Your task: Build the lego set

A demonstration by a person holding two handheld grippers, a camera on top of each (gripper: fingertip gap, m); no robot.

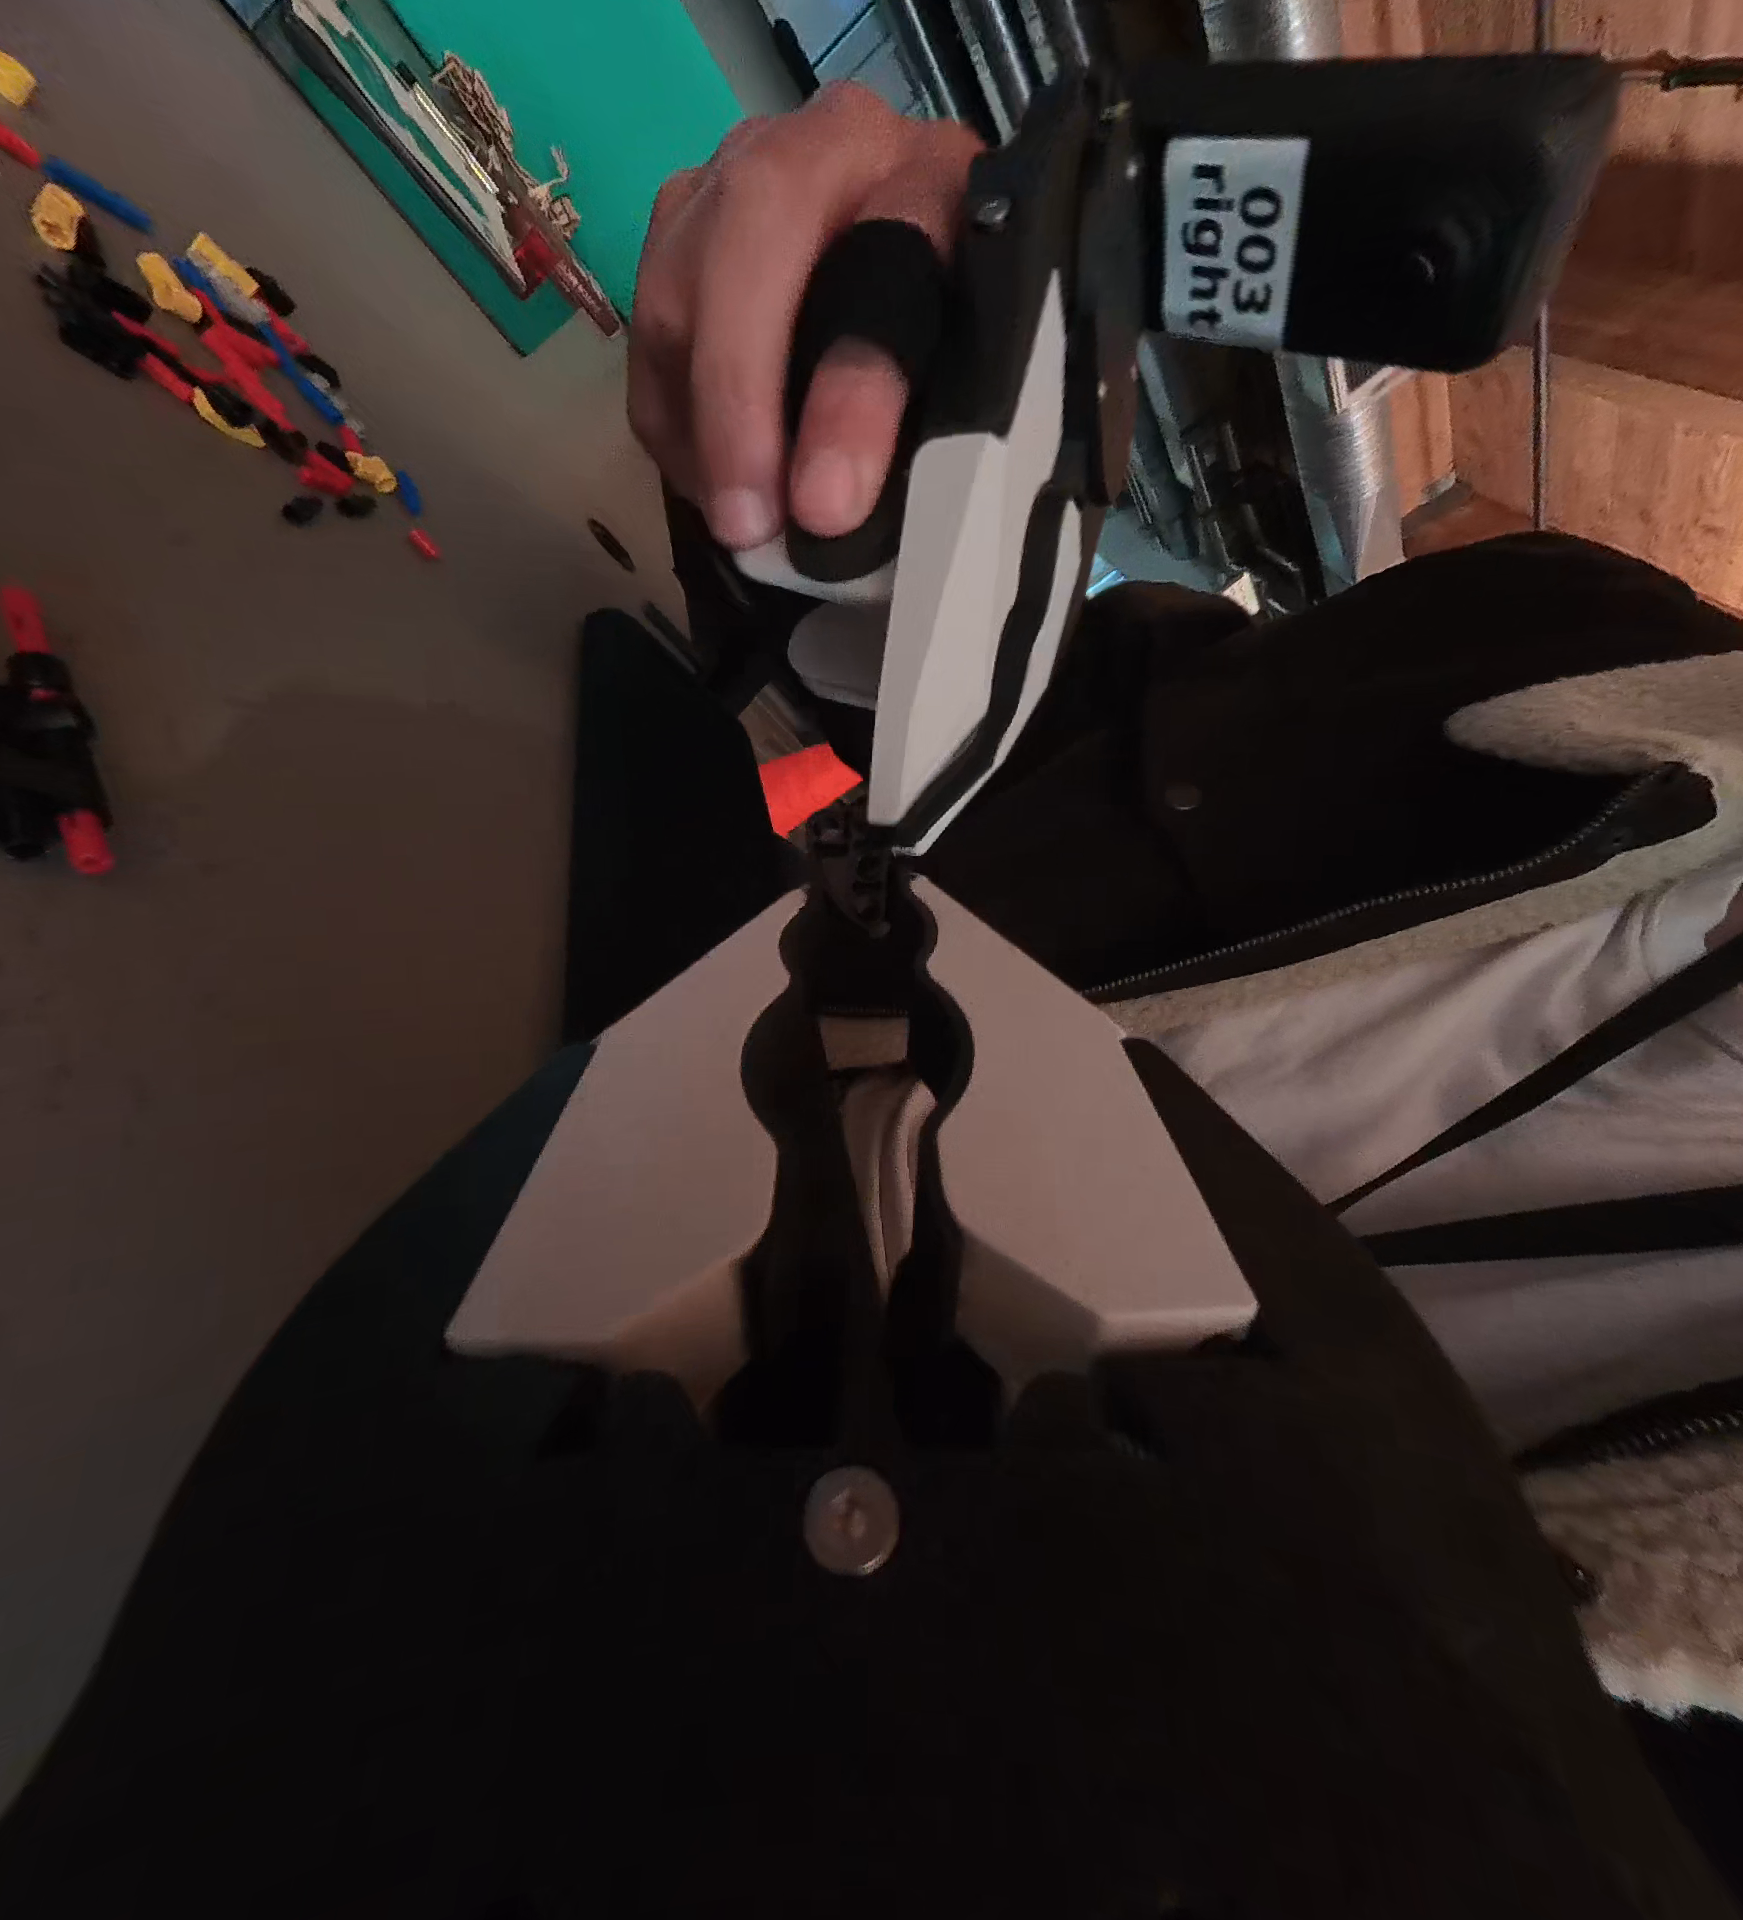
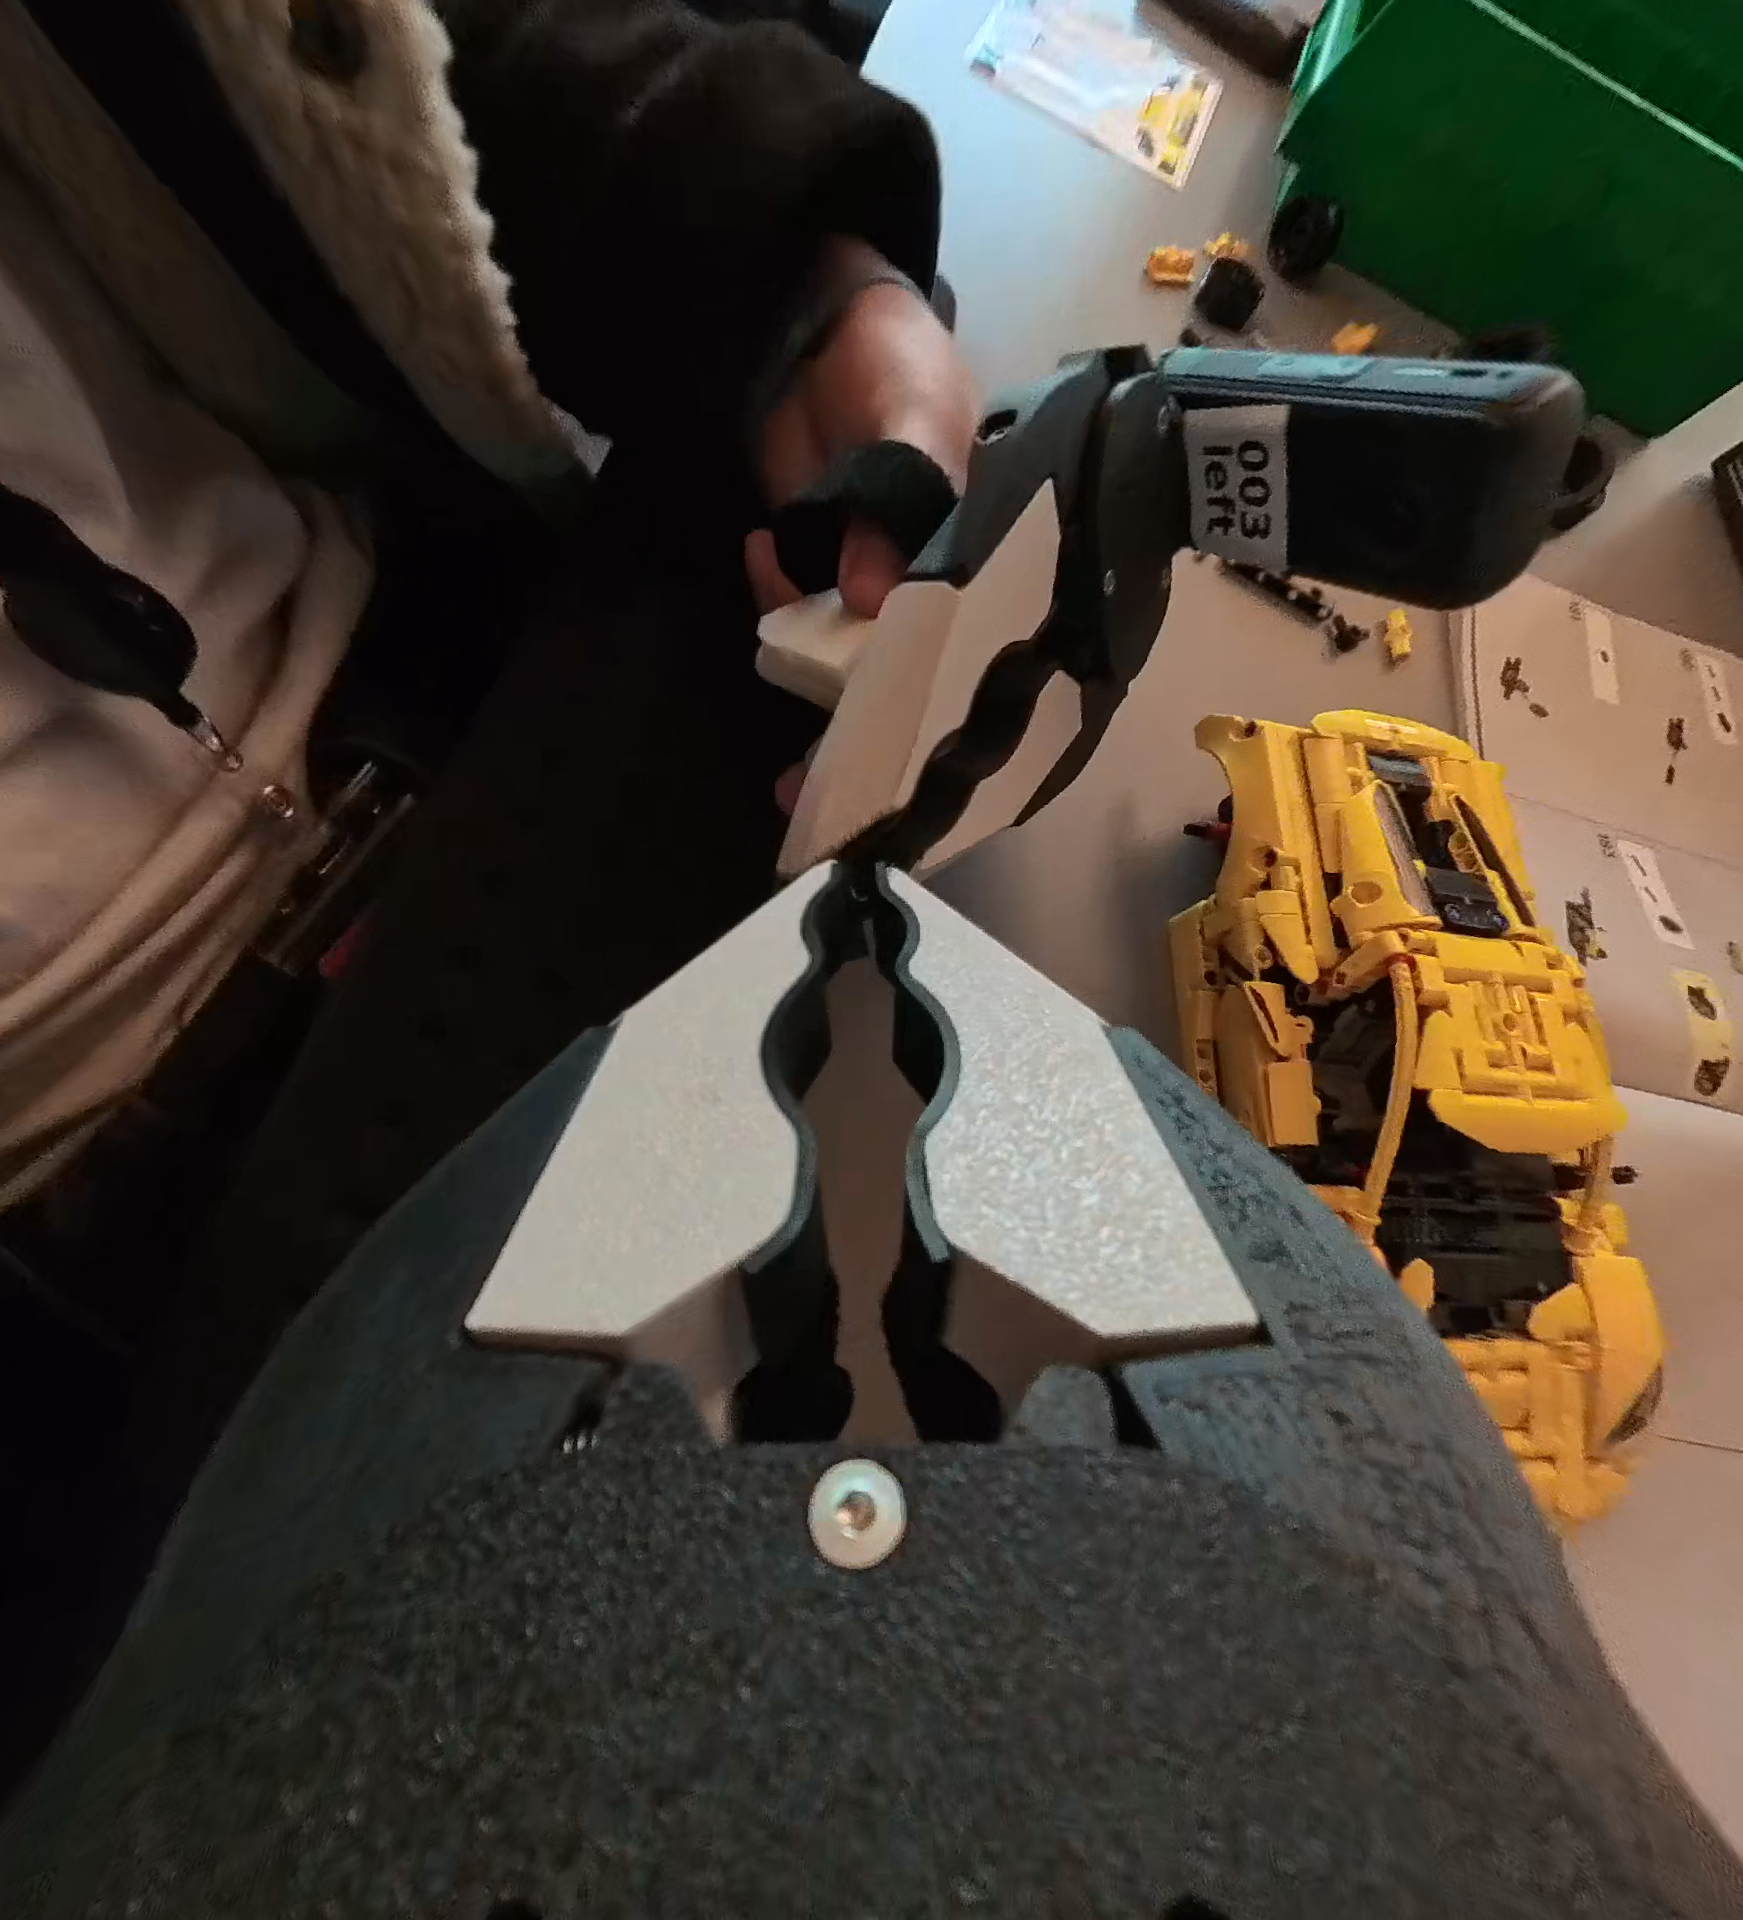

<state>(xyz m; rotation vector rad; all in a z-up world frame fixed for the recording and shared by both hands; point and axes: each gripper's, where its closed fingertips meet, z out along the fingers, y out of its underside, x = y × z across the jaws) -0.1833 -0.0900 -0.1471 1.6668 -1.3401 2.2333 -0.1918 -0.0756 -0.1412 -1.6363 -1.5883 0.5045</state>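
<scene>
Both grippers meet tip to tip in the air, in front of the person's jacket. My left gripper (image 1: 851, 914) is shut on a small black lego piece (image 1: 849, 868). My right gripper (image 1: 893, 831) comes down from above and pinches the same piece's other end. In the right wrist view my right gripper (image 2: 862, 891) is shut on the black piece (image 2: 859, 902), with the left gripper (image 2: 877, 854) meeting it from above. The piece is mostly hidden by the fingertips. A partly built yellow lego car (image 2: 1386, 1039) lies on the table to the right.
Loose red, blue, yellow and black pieces (image 1: 192, 332) lie on the table, with a small black sub-assembly (image 1: 5, 748) beside them. An open instruction booklet (image 2: 1625, 790) lies by the car. A green bin (image 2: 1573, 156) and a teal box (image 1: 534, 125) stand farther off. Left and right tips are no more than a few centimetres apart.
</scene>
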